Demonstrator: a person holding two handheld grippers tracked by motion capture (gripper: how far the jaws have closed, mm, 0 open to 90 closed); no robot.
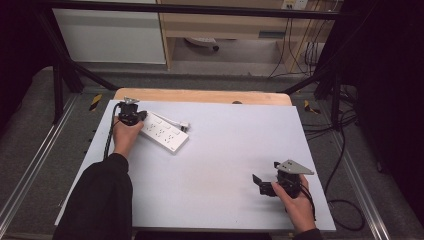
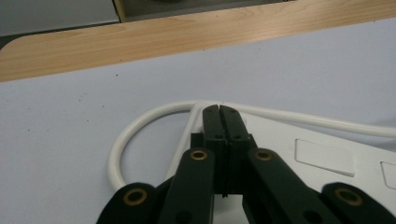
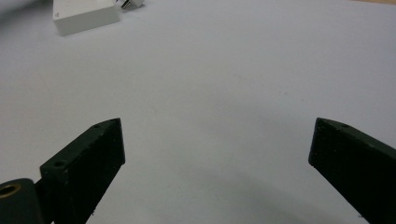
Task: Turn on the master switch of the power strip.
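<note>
Jaws of my left gripper [image 2: 219,109] are pressed together with nothing between them, and the tips rest on the end of the white power strip [image 1: 162,132], where its white cable [image 2: 140,123] bends in a loop. I see the strip at the far left part of the grey mat [image 1: 225,165]. My right gripper [image 1: 262,184] has jaws spread wide over bare mat, well apart from the strip.

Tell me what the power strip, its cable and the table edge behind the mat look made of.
Power strip: likely hard plastic, smooth white moulded casing with recessed sockets.
Cable: probably rubbery or PVC sheath, white, faintly glossy, bent in a loop.
Table edge: wood or wood-look laminate, pale visible grain.
</note>
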